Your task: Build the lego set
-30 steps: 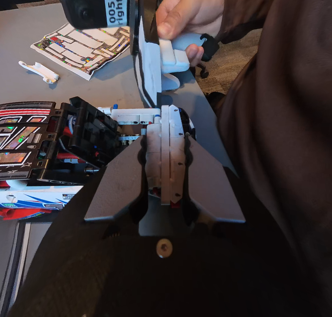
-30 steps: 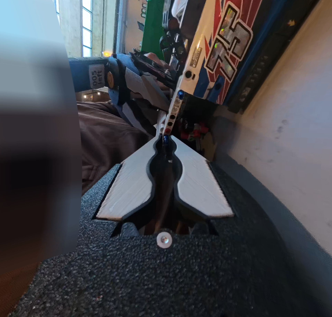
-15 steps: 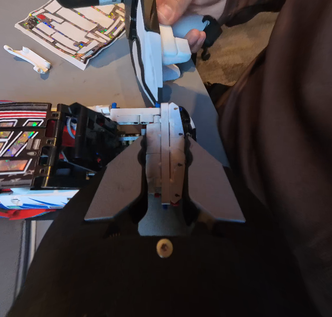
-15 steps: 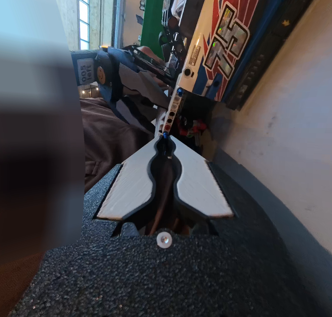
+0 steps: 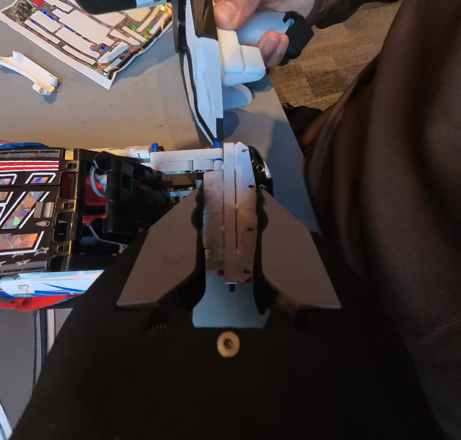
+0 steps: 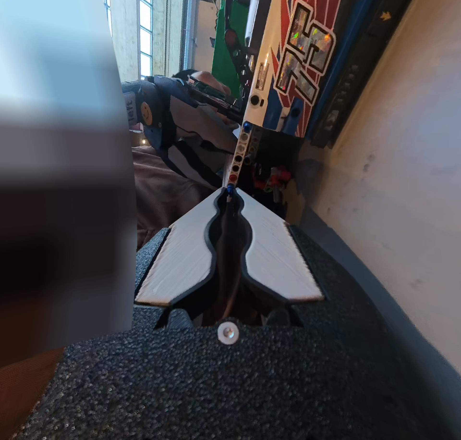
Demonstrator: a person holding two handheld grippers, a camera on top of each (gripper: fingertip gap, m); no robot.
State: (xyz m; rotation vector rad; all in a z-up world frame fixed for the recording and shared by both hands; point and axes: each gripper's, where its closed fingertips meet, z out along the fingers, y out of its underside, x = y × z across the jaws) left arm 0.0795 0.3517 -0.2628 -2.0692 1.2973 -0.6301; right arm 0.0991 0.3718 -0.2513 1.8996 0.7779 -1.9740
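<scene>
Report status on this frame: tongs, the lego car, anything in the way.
Left tongs shut on lego car's white end panel. Right tongs pinching blue pin at white beam. Nothing blocking.

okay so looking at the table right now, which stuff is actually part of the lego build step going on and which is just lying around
In use:
- lego car, on its side on the table
- white panels at its end, clamped by the left gripper
- blue pin at the white beam, pinched by the right gripper

Lying about:
- sticker sheet
- loose white curved piece

left wrist: close, above lego car [image 5: 50, 215] | right wrist: rolled sideways, seemingly table-level | shared: car
</scene>
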